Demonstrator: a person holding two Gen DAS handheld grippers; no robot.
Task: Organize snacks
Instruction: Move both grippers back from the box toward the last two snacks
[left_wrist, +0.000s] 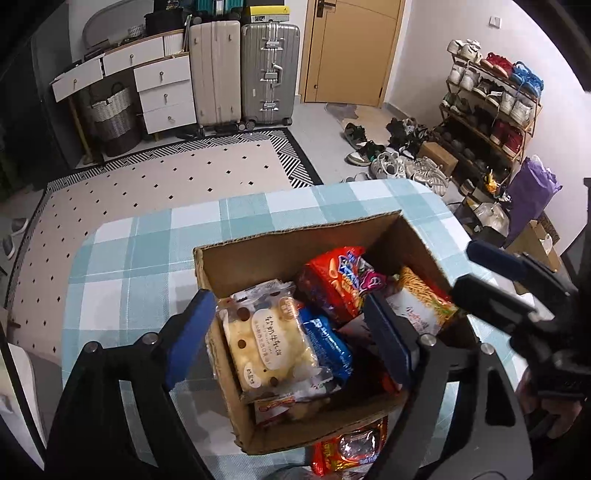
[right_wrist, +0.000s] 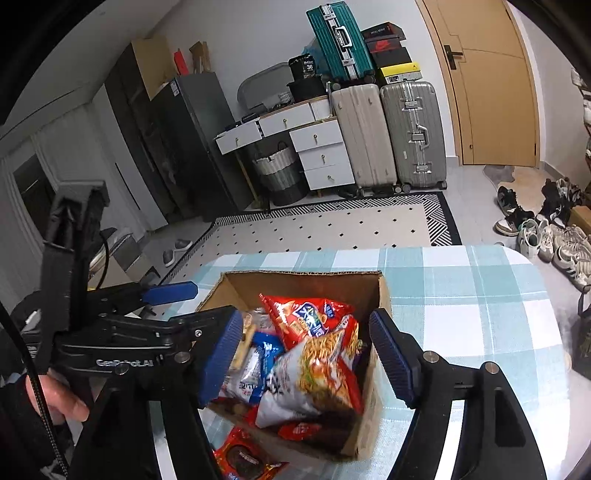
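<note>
An open cardboard box (left_wrist: 295, 236) (right_wrist: 303, 282) stands on a table with a blue-checked cloth (left_wrist: 147, 258). In it lie a pale bread packet (left_wrist: 266, 343), a blue packet (left_wrist: 325, 339), a red chips bag (left_wrist: 332, 288) (right_wrist: 306, 321) and a noodle packet (left_wrist: 421, 299) (right_wrist: 317, 373). My left gripper (left_wrist: 291, 339) hangs open over the box's left wall, above the bread and blue packets, pads apart from them. My right gripper (right_wrist: 306, 354) is open above the noodle packet, not pressing it. A red packet (left_wrist: 347, 450) (right_wrist: 243, 458) lies on the cloth outside the box's near wall.
Each gripper shows in the other's view: the right gripper (left_wrist: 484, 273) at the box's right, the left gripper (right_wrist: 188, 304) at its left, held by a hand (right_wrist: 55, 402). Beyond the table lie a dotted rug (left_wrist: 166, 177), suitcases (left_wrist: 269, 70), drawers (left_wrist: 166, 92) and shoes (left_wrist: 399, 147).
</note>
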